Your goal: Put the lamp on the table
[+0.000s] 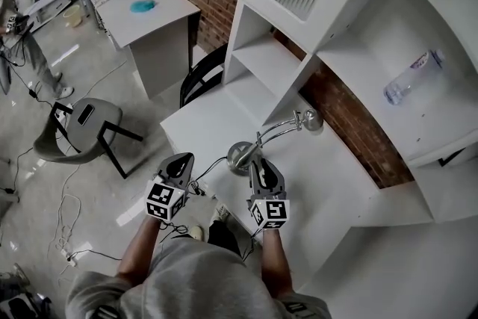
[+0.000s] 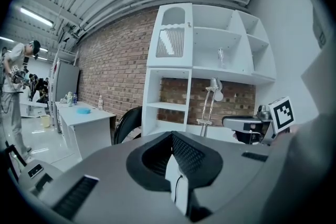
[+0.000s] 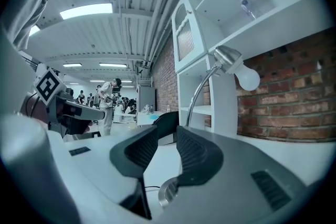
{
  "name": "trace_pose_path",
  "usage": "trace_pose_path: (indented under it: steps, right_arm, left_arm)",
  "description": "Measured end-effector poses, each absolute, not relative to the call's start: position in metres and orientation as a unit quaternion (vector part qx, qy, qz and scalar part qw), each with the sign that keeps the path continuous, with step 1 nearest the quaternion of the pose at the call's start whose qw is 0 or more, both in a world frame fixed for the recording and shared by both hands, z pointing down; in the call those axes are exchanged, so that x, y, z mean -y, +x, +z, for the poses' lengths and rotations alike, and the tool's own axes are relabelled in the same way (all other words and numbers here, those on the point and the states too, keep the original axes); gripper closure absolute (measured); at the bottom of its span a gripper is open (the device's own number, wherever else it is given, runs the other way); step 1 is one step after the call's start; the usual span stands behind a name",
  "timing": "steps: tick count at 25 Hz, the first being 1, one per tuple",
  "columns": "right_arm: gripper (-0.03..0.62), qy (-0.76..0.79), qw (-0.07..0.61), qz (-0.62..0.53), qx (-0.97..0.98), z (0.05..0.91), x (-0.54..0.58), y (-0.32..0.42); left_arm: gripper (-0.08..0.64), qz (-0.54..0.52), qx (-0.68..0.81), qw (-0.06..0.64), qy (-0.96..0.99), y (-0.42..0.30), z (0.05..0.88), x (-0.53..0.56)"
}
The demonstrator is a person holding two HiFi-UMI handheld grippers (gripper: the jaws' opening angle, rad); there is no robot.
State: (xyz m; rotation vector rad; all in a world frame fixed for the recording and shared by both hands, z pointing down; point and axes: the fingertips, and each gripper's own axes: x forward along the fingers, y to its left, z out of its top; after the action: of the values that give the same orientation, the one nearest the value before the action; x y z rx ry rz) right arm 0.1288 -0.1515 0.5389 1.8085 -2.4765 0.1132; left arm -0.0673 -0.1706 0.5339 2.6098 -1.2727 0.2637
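The lamp [image 1: 239,155] stands upright on the table [image 1: 202,127], so the placing looks nearly done. The right gripper [image 1: 258,163] hangs over its base, jaws partly spread and pinching nothing (the left gripper [image 1: 181,162] is pressed together, idle). Next, it needs to lift clear without nudging the base.

The lamp [image 1: 239,155] stands on the worktop [image 1: 202,123] near its front edge, its head reaching right toward the brick wall [image 1: 351,123]. A shelf unit [image 1: 258,60] rises behind the worktop, and a bottle [image 1: 412,76] lies on its side in an upper compartment, well right of the lamp. A chair [image 1: 196,77] stands beside the shelf unit's left end. Farther left, another chair [image 1: 86,123] stands on the floor [image 1: 89,190], before a second worktop [image 1: 153,22]. The right gripper [image 1: 258,160] hangs just before the lamp's base, the left gripper [image 1: 183,159] to its left, off the worktop's edge
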Motion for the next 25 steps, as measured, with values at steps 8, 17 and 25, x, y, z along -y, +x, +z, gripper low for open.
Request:
trace_pose_path:
  steps: [8, 17, 25]
  right_arm:
    - [0.476, 0.595, 0.026, 0.029, 0.803, 0.522, 0.128, 0.125]
    - [0.507, 0.605, 0.013, 0.026, 0.796, 0.512, 0.098, 0.12]
    - [0.541, 0.614, 0.014, 0.022, 0.789, 0.51, 0.08, 0.116]
  left_arm:
    - [0.557, 0.076, 0.431, 0.098, 0.894, -0.072, 0.516, 0.152]
    - [0.557, 0.064, 0.425, 0.09, 0.898, -0.075, 0.504, 0.131]
    - [0.557, 0.062, 0.424, 0.088, 0.899, -0.081, 0.5, 0.121]
